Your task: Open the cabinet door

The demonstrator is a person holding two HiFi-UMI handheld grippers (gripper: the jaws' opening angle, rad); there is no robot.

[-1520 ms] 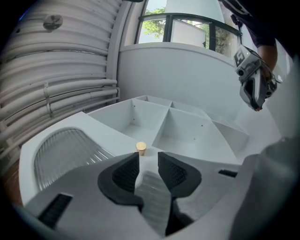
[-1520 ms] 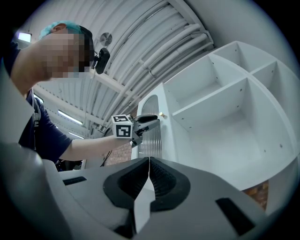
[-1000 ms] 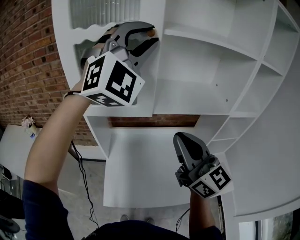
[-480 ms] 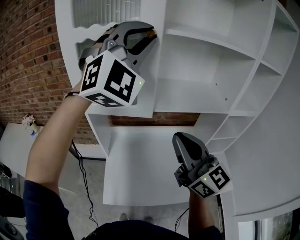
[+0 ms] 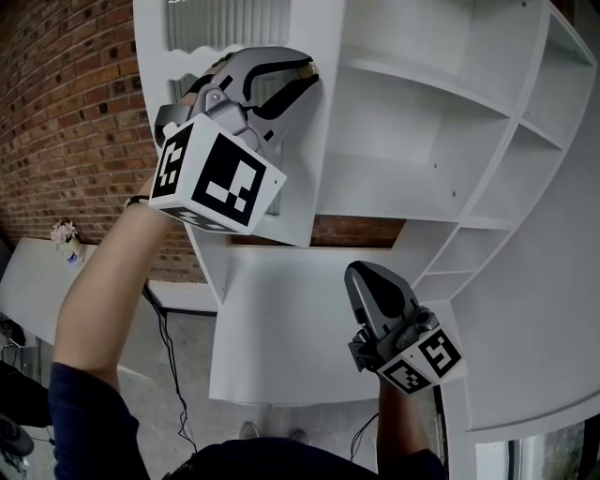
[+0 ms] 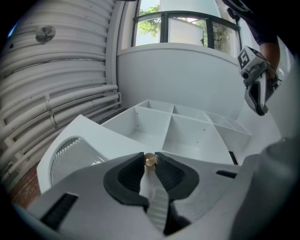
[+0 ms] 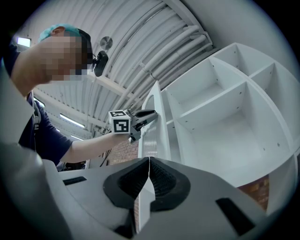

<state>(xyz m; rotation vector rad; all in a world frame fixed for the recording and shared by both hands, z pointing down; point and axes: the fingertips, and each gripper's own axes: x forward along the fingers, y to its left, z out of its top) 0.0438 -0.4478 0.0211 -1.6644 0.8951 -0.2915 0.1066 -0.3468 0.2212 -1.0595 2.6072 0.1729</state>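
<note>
The door is on the move. Since a second ago the white cabinet door (image 5: 302, 178) has slid rightwards across the head view, with more brick showing beside it, and the left gripper (image 5: 306, 75) has travelled with it. Its jaws have just been closing, and now they are pinched on the small round brass knob (image 6: 150, 160). They stand roughly half-open, with the pads hard against either side of the knob, dead centre in the left gripper view.

In the head view that knob sits at 12 o'clock, on the door's right-hand edge. The door itself fills 11 to 12 o'clock, its ribbed glass panel (image 5: 225, 21) at the very top. It stands out from the white open-shelved cabinet (image 5: 441, 122), which spreads from 1 round to 4 o'clock. The right gripper view catches the door edge-on, angled clear of the shelves, with the left gripper at its leading edge.

The right gripper (image 5: 359, 275) hangs low at 5 o'clock, well apart from the door and in front of the lower shelf. Its jaws are pressed together with nothing between them. The red brick wall (image 5: 66, 112) runs down the 9 o'clock side behind the door.
</note>
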